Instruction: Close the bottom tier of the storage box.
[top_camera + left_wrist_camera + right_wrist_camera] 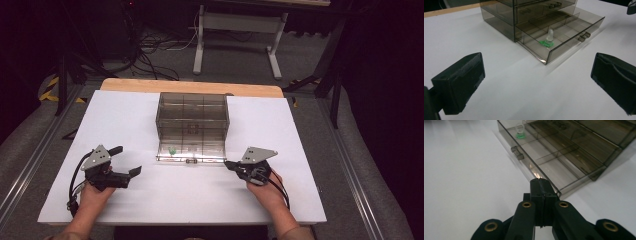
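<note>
A smoky clear drawer cabinet (192,112) stands mid-table with its bottom drawer (200,151) pulled out. A small clear piece on a green base (172,150) stands in the drawer's front left compartment (548,40) (520,131). My left gripper (126,160) is open at the table's left front, its jaws wide apart (537,85) and nothing between them. My right gripper (229,164) is shut and empty. Its tip (540,182) lies close to the drawer's front right corner; whether it touches is unclear.
The drawer's small handle (584,36) sits at the middle of its front wall (517,153). The cabinet's upper drawers are closed. A white sheet (165,200) covers the table, with a wooden edge (190,86) at the back. Cables and a desk frame (237,30) lie beyond.
</note>
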Demonstrator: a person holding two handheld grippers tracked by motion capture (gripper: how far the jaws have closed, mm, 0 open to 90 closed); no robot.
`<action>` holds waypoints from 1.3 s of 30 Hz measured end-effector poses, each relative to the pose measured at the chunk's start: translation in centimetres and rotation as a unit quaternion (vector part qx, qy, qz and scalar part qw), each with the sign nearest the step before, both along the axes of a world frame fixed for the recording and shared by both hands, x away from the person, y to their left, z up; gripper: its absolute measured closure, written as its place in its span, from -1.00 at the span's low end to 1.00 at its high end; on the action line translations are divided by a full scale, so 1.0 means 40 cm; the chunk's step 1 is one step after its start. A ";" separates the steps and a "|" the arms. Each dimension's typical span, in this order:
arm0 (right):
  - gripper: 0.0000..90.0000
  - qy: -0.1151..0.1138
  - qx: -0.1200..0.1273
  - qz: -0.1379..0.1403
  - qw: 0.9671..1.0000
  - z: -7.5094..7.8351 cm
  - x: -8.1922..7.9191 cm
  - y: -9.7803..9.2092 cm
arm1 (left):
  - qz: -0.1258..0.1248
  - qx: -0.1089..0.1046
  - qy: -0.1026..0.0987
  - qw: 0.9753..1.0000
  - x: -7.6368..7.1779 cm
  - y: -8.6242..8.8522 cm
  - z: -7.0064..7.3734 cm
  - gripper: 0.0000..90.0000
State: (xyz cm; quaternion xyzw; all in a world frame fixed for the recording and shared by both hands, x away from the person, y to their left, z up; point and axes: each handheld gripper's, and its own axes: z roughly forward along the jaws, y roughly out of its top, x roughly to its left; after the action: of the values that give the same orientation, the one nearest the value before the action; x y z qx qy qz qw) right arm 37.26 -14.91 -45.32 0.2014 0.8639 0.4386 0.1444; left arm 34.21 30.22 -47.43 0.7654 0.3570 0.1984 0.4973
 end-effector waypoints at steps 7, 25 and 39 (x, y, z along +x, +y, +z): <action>1.00 -0.010 -0.046 0.031 0.998 -0.003 0.013 0.059 | 0.001 0.000 -0.001 1.000 0.000 0.000 0.000 -0.99; 1.00 -0.017 -0.115 0.066 0.991 -0.022 0.059 0.176 | 0.000 -0.006 0.000 1.000 0.002 0.002 -0.001 -0.99; 1.00 -0.022 -0.157 0.079 0.984 -0.043 0.077 0.234 | -0.005 -0.003 -0.001 1.000 0.001 -0.002 -0.001 -0.99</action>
State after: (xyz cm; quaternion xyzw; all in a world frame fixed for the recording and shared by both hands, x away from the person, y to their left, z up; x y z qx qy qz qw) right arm 40.34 -5.56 -47.04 0.0976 0.9319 0.3115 0.1578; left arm 34.25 30.15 -47.47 0.7655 0.3530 0.1960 0.5010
